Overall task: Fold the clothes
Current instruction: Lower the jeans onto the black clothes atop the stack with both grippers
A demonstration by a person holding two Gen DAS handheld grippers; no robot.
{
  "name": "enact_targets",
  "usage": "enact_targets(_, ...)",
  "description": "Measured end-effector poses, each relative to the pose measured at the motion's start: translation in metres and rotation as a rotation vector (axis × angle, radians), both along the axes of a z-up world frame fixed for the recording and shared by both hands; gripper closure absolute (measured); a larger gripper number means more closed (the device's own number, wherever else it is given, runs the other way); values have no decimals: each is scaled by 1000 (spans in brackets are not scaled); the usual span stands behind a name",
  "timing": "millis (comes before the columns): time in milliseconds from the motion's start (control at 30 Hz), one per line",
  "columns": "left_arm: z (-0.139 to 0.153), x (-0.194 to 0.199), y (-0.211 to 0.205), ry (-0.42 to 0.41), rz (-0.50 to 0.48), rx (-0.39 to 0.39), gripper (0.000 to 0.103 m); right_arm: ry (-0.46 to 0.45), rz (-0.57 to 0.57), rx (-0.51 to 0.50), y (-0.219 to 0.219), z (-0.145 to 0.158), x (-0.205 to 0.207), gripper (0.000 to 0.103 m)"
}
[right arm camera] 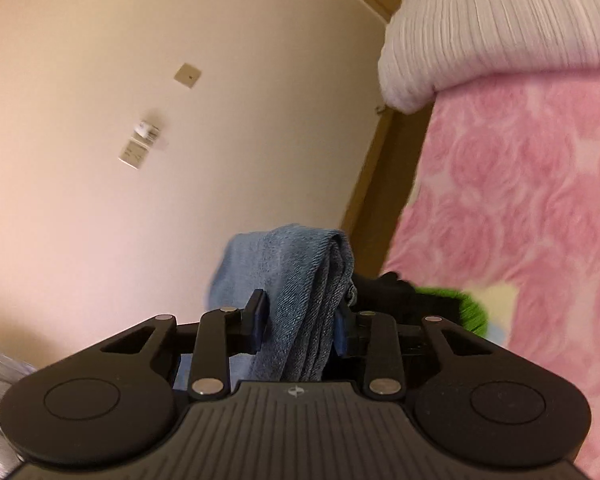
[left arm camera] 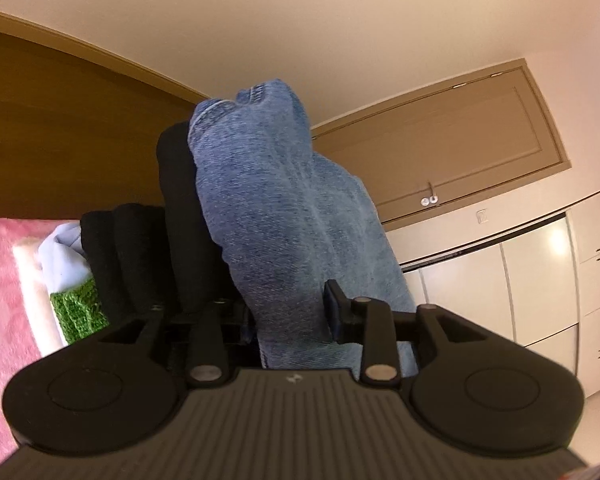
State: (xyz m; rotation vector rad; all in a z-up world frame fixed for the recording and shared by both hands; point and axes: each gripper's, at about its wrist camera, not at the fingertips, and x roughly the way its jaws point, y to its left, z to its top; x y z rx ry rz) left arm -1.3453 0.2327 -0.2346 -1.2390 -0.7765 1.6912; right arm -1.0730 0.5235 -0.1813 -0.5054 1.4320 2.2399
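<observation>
Blue jeans (left arm camera: 283, 216) are pinched in both tongs and rise up in front of each camera. The left tongs (left arm camera: 289, 316) clamp a thick folded bundle of denim, with black clothes (left arm camera: 139, 256) just behind on the left. The right tongs (right arm camera: 300, 326) grip a narrower folded edge of the jeans (right arm camera: 300, 280). A pink blanket (right arm camera: 520, 208) covers the bed to the right.

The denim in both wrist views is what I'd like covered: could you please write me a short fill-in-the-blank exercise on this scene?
1. The cloth between the fingers of the left gripper is blue ____.
2. The right gripper has ____ cloth between its fingers.
3. The blanket with the rose pattern is ____.
4. Beside the denim stand folded ____ garments.

Missing words: denim; denim; pink; black
</observation>
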Motion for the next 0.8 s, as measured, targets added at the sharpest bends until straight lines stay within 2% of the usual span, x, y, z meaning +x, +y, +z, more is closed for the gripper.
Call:
enact_targets(100, 6, -4, 10, 35, -48, -51, 71, -39, -40, -61, 4, -19, 2, 68)
enact_targets(133, 11, -4, 10, 45, -61, -73, 70, -50, -45, -50, 3, -16, 4, 60)
enact_targets(167, 16, -4, 10, 56, -74, -94, 69, -65, -49, -33, 2, -12, 6, 48)
enact_targets(233, 26, -4, 9, 75, -97, -137, 69, -96, -52, 17, -3, -1, 11, 44)
enact_targets(333, 41, 0, -5, 111, -82, -202, 70, -123, -80, 83, -10, 15, 26, 44)
enact_targets(433, 66, 10, -18, 216, -70, -254, 71, -146, -80, 191, -24, 33, 40, 45)
enact_targets(500, 78, 23, -34, 304, -98, -257, 71, -166, -27, 295, -45, 46, 43, 46)
enact_targets(567, 87, 29, -29, 362, -138, -264, 71, -193, 51, 378, -69, 56, 41, 50)
enact_targets(667, 99, 39, -16, 437, -188, -282, 71, -214, 188, 432, -110, 58, 33, 55)
enact_targets(800, 95, 38, 4, 459, -224, -318, 71, -254, 256, 466, -144, 52, 17, 57)
